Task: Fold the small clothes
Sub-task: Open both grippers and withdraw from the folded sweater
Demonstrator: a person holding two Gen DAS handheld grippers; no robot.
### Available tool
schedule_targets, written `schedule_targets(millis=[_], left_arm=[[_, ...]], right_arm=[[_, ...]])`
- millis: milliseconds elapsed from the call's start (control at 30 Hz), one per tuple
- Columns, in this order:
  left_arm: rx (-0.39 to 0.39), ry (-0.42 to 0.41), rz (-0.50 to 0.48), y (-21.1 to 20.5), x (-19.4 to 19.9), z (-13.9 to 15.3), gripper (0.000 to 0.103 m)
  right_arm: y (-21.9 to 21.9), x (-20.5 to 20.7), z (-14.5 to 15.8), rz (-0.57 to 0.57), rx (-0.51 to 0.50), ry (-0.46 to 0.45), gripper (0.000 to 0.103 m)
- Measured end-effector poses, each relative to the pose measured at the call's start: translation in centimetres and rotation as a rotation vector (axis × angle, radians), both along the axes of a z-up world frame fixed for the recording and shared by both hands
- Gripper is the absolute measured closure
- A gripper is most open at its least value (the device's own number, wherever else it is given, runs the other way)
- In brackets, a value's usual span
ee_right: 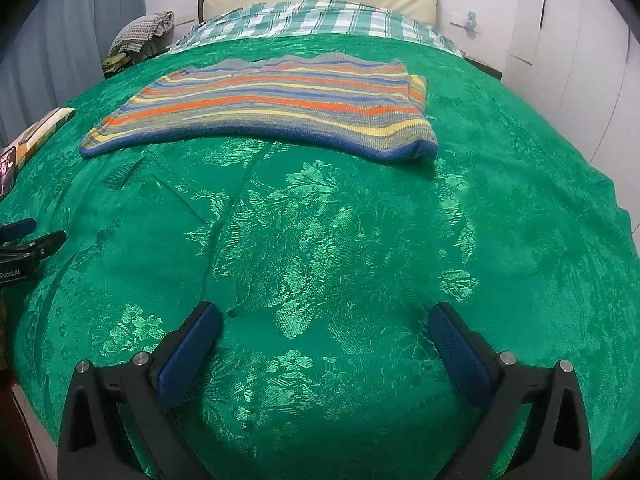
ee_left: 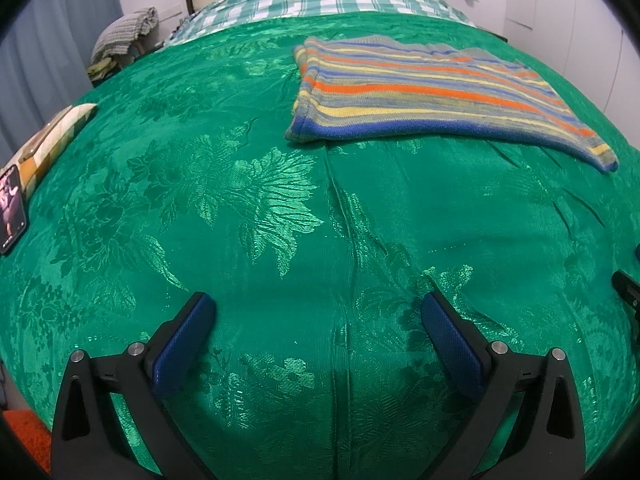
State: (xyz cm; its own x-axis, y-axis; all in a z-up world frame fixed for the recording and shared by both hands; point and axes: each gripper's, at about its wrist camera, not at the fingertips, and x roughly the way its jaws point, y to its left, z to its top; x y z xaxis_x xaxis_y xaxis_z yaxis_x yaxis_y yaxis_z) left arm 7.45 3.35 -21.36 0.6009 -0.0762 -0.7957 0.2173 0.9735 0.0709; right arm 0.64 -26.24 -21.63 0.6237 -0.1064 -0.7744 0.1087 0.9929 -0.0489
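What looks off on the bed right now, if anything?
Little. The striped knit garment lies folded on the green bedspread, its near edge wavy, not straight. A phone sits at the bedspread's left edge. Nothing damaged.

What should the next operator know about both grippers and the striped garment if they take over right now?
Left gripper: open, nothing between the fingers, over bare green bedspread.
Right gripper: open, also empty, over the bedspread.
Striped garment: lies flat further up the bed, clear of both grippers; one side looks doubled over, so it seems folded at least once.
Phone: at the bed's left edge, out of the way.
Left to do: probably another fold, if needed, then tidy the edges. Whether more clothes wait is not visible.
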Motion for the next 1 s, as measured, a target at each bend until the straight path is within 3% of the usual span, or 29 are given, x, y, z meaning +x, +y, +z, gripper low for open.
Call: schedule_targets(millis=[733,900,1000], left_arm=[[0.007,0.006,-0.003,-0.2,-0.1,0.1,0.001],[-0.005,0.044,-0.063,-0.3,-1.2,2.0,0.002],[-0.050,-0.007,-0.167,-2.4,-2.7,4.2,0.002]], right_arm=[[0.0,-0.1,-0.1,0.000,0.002,0.005,0.000],[-0.4,0.2,0.5,0.017,0.036,0.072,0.000],[-1.5,-0.1,1.7,0.056,0.104,0.146,0.002]])
